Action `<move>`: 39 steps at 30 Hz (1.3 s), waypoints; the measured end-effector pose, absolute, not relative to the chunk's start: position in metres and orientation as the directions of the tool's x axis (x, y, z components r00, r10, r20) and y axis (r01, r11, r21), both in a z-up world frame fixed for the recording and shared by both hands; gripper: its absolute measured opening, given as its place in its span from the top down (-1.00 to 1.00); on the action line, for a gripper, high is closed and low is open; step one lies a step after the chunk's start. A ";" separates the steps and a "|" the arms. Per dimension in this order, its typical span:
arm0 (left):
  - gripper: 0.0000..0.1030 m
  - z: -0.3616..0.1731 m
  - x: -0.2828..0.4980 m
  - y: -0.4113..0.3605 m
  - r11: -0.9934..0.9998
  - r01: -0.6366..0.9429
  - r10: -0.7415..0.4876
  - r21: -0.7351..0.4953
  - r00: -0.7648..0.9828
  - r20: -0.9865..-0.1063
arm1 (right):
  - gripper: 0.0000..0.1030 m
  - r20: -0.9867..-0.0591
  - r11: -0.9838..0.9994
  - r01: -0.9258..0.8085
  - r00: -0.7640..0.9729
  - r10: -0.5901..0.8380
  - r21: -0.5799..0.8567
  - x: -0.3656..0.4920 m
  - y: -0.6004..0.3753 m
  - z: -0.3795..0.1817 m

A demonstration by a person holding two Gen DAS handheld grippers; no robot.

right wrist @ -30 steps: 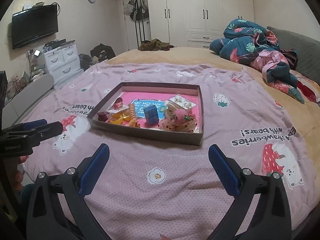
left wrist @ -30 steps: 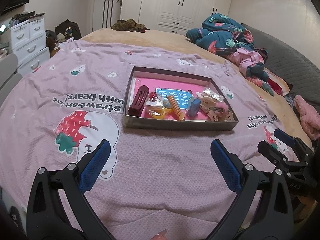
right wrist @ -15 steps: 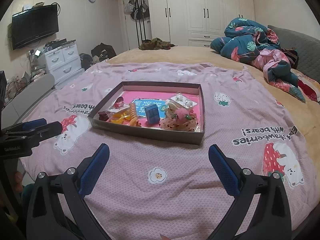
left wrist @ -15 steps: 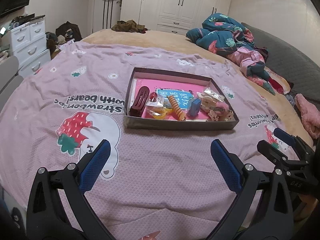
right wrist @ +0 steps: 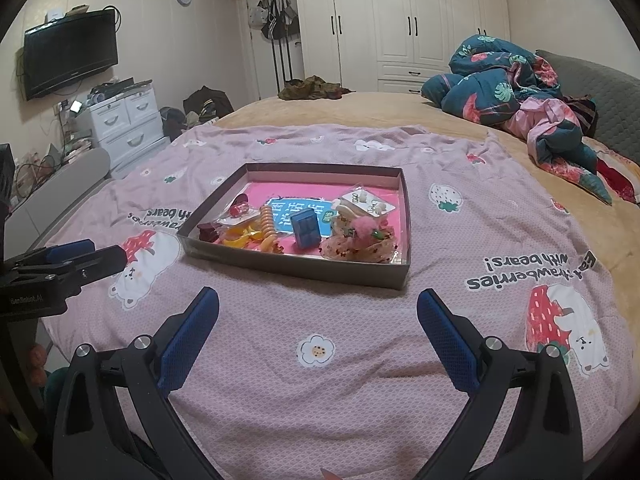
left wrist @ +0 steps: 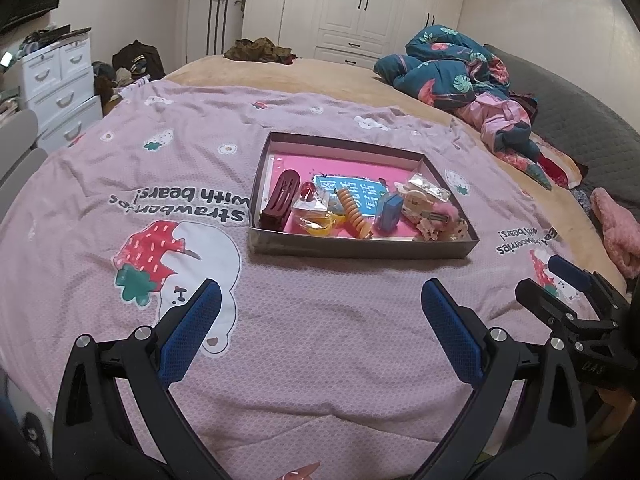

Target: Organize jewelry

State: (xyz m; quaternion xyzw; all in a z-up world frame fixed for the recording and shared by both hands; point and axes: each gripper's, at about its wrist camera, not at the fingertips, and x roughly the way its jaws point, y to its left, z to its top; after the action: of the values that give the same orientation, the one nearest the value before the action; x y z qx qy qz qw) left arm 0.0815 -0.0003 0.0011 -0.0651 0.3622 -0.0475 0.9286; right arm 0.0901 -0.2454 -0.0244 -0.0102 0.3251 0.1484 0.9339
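A shallow grey box with a pink floor (left wrist: pixel 360 249) (right wrist: pixel 296 268) lies on the pink strawberry bedspread. It holds a dark red hair clip (left wrist: pixel 280 199), a bagged red item (left wrist: pixel 309 196), a yellow piece (left wrist: pixel 320 225), an orange spiral hair tie (left wrist: pixel 354 213) (right wrist: pixel 267 227), a small blue box (left wrist: pixel 389 211) (right wrist: pixel 305 227), an earring card (right wrist: pixel 368 202) and a pink fluffy clip (left wrist: pixel 442 213) (right wrist: pixel 362 229). My left gripper (left wrist: pixel 320 300) is open and empty, short of the box's near wall. My right gripper (right wrist: pixel 318 308) is open and empty too; it also shows in the left wrist view (left wrist: pixel 560 280).
A crumpled teal and pink quilt (left wrist: pixel 460 68) lies at the bed's far right. A white drawer unit (right wrist: pixel 124 124) and a wall television (right wrist: pixel 70 54) stand to the left. White wardrobes (right wrist: pixel 400 24) line the back wall. A pink fluffy item (left wrist: pixel 616 232) lies at the right edge.
Both grippers have drawn back and tilted a little, so the box sits slightly lower and nearer the middle of each view. Both stay open and empty.
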 end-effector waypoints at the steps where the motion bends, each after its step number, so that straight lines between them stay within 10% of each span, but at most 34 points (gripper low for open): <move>1: -0.82 0.002 0.081 -0.002 0.987 0.041 -0.134 -0.154 0.733 -0.667 | -0.92 -0.611 0.955 -0.286 0.743 0.272 0.077 0.090 -0.245 -0.024; 39: -0.82 0.005 0.079 -0.003 0.991 0.029 -0.111 -0.132 0.728 -0.677 | -0.92 -0.607 0.955 -0.287 0.746 0.273 0.076 0.089 -0.242 -0.021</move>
State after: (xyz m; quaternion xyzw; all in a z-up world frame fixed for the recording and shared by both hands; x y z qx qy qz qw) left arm 0.0786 -0.0031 0.0048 -0.0563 0.3669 -0.0377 0.9278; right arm 0.0892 -0.2422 -0.0212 -0.0113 0.3231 0.1497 0.9344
